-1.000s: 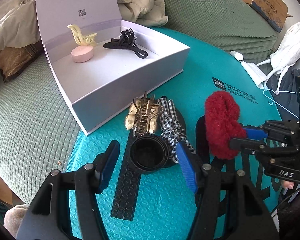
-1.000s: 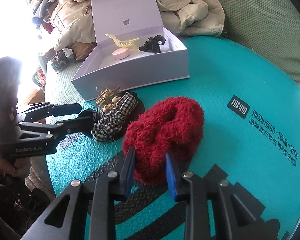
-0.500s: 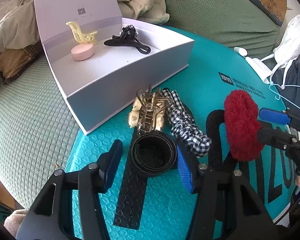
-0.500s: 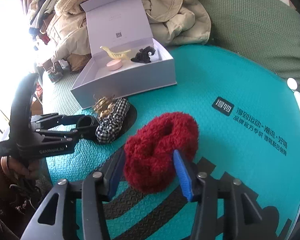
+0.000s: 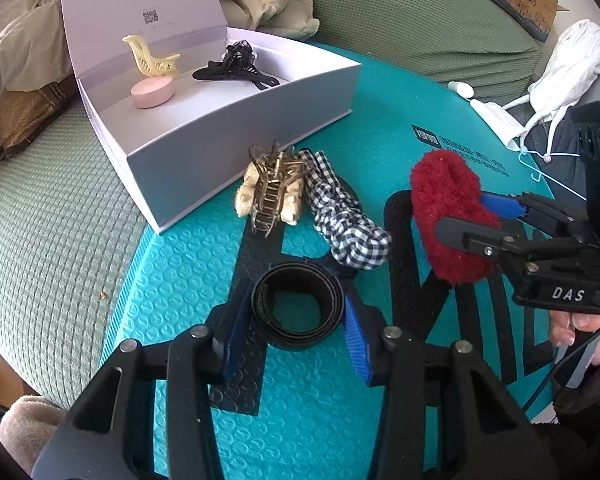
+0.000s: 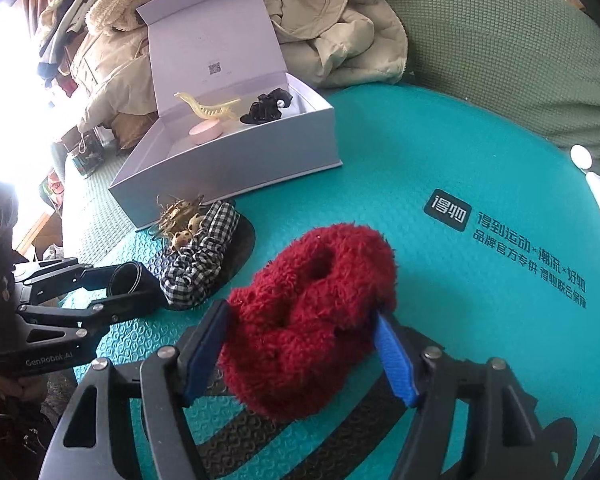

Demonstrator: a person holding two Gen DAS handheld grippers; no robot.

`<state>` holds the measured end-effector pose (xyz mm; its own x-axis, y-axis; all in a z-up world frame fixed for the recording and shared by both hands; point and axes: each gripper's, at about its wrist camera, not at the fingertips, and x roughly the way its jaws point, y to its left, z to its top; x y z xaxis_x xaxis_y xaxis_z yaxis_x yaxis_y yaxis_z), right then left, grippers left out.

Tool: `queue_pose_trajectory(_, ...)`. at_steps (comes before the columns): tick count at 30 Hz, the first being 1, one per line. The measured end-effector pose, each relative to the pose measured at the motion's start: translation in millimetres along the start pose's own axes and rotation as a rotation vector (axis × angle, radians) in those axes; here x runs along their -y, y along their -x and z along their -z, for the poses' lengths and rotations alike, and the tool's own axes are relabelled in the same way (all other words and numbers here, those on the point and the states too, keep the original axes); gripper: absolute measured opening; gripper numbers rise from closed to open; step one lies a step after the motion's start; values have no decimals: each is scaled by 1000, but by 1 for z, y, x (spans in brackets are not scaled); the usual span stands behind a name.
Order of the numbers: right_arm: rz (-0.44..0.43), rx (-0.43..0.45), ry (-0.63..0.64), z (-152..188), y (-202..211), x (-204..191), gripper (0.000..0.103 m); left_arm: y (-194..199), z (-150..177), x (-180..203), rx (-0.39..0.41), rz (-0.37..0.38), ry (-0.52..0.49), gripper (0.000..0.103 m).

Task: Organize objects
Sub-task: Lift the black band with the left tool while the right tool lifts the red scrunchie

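Black coiled band (image 5: 298,311) sat between the closing left gripper (image 5: 292,326) fingers, best squeezed evenly; right gripper (image 6: 304,356) fingers, opening, loosely flanked the red scrunchie (image 6: 312,316).

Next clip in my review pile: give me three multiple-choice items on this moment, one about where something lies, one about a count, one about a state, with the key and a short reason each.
1. Where does the checked scrunchie lie?
A. inside the white box
B. on the teal mat, beside the gold claw clip
C. on the green blanket

2. How many items lie inside the white box?
A. one
B. three
C. five

3. What stands between the left gripper's pads?
A. the black coiled band
B. the red fuzzy scrunchie
C. nothing

Key: 1 B, it rests on the teal mat against the gold claw clip. 2 B, a cream claw clip, a pink round case and a black hair clip. 3 A, the black coiled band sits between the closing pads.
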<state>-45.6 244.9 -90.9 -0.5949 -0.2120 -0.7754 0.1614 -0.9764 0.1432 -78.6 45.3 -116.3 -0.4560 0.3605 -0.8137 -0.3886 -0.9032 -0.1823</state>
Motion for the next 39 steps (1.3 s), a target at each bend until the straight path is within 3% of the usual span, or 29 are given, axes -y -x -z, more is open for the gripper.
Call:
queue_pose_trajectory(4,-38,-11,27,5,-3,-4,70,5,8,3,8,10,7,41)
queue_pose_trajectory(6,-101,-21,46,9,1,-7,61,5,9,4,13,7,11,41)
queue_pose_trajectory(8,-155,-35,75,14,7,-11,60,5,11,4,18,2,10,41)
queue_pose_trajectory(12,-117,-24,124,22,17,-19,60,5,13,8,41,-23,-9,42)
queue_pose_trajectory(19,-31,-5,117,22,12,-28,71,5,11,7,51,-57,3,46)
queue_pose_trajectory(21,-10,-8,140,20,8,-31,73,4,11,8,48,-97,-6,58)
queue_pose_trajectory(23,2,-13,148,19,3,-33,75,2,11,5,52,-106,-1,60)
queue_pose_trajectory(30,55,-42,139,19,-11,-28,75,-3,10,10,58,-149,-44,57)
queue_pose_trajectory(32,54,-42,126,19,-11,-25,75,-3,10,11,61,-144,-49,45)
queue_pose_trajectory(33,53,-38,121,20,-10,-24,71,-3,10,11,59,-141,-52,39)
queue_pose_trajectory(36,81,-29,110,19,-8,-20,44,-3,9,12,58,-137,-63,38)
queue_pose_trajectory(39,65,-29,93,20,-4,-15,37,-1,10,13,55,-126,-69,38)
